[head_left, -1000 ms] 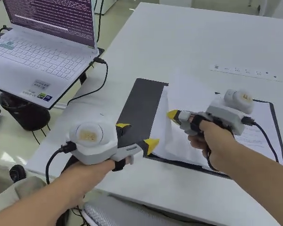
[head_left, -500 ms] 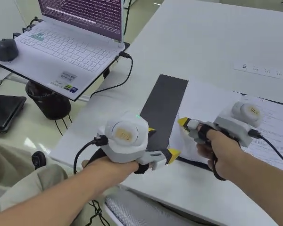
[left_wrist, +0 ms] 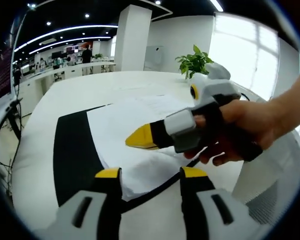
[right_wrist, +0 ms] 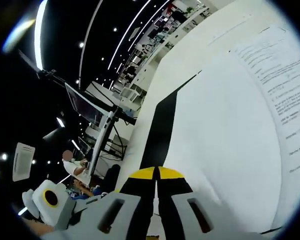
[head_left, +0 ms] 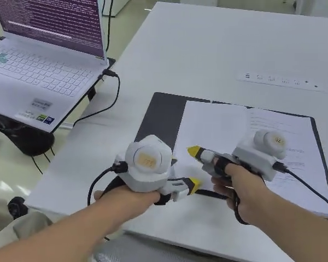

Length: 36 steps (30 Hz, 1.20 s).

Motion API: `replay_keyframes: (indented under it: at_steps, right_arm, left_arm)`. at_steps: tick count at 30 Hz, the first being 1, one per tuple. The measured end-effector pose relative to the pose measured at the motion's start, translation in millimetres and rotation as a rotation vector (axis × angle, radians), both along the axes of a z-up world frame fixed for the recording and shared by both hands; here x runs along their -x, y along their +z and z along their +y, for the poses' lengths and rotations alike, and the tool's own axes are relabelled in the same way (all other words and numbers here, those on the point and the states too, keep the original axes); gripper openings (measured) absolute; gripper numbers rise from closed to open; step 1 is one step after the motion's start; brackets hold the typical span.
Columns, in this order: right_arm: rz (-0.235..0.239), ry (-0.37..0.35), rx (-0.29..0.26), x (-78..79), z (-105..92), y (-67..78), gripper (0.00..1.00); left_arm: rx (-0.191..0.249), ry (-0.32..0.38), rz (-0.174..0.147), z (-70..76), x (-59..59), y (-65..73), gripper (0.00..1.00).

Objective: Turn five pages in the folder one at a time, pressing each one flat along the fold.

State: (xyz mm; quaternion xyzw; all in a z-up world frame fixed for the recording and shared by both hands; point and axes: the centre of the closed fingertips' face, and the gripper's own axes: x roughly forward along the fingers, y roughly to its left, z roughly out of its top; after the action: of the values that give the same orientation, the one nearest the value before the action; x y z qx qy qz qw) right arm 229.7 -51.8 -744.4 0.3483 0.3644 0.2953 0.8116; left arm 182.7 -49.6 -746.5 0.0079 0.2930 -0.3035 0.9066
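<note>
we see the folder [head_left: 163, 115] lying open on the white table [head_left: 218, 43], close to the table's front edge. its black inside cover is bare on the left and white pages are spread to the right of it. the blank page [head_left: 216, 128] beside the cover lies nearly flat, and the printed page [head_left: 287, 136] sits further right. the right gripper [head_left: 195, 151] is over the near part of the blank page, its yellow-tipped fingers pressed together with nothing visible between them. we cannot tell whether the tips touch the paper. the left gripper [head_left: 190, 186] is at the folder's front edge, just beside and below the right one. its fingers stand apart, and in the left gripper view the folder's near edge and a corner of paper show in the gap between them. an open laptop [head_left: 44, 65] stands beyond the table's left edge.
</note>
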Motion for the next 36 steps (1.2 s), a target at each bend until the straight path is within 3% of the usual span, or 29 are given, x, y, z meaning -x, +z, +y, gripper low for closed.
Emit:
replay_keyframes:
  at_steps: [5, 11, 12, 13, 14, 19, 27, 29, 31, 36]
  right_arm:
    - [-0.074, -0.077, 0.017, -10.3, -40.3, 5.7, 0.00]
    - [-0.091, -0.137, 0.057, -18.8, -82.0, -3.1, 0.00]
    - [-0.090, -0.144, 0.064, -19.6, -88.4, -3.5, 0.00]
    - [-0.091, -0.147, 0.066, -20.1, -90.5, -3.8, 0.00]
    - [-0.093, -0.154, 0.075, -22.1, -96.5, -5.4, 0.00]
    - [-0.136, -0.169, 0.110, -32.8, -108.8, -4.1, 0.00]
    - [-0.217, -0.140, 0.154, -66.9, -108.8, 0.6, 0.00]
    - [-0.221, -0.134, 0.158, -74.0, -107.8, 0.0, 0.00]
    - [-0.205, -0.130, 0.150, -89.6, -108.6, -9.7, 0.00]
    - [-0.172, -0.160, 0.151, -102.0, -113.2, -15.4, 0.00]
  left_arm:
    - [-0.071, 0.078, 0.030, 2.2, -14.8, -25.8, 0.42]
    - [-0.148, 0.145, 0.039, 9.2, -14.0, -45.1, 0.33]
    - [-0.165, 0.128, -0.024, 7.5, -15.0, -41.3, 0.33]
    - [-0.161, 0.147, 0.004, 8.1, -9.8, -44.6, 0.33]
    - [-0.136, 0.166, -0.020, 7.4, -11.2, -41.8, 0.34]
    - [-0.107, 0.183, -0.066, 10.0, -10.1, -42.1, 0.34]
    - [-0.089, 0.196, -0.071, 10.6, -12.6, -43.0, 0.34]
    - [-0.087, 0.197, -0.074, 10.8, -12.9, -43.5, 0.34]
    - [-0.084, 0.198, -0.078, 11.4, -13.8, -44.6, 0.34]
    - [-0.079, 0.200, -0.085, 12.0, -15.3, -46.3, 0.34]
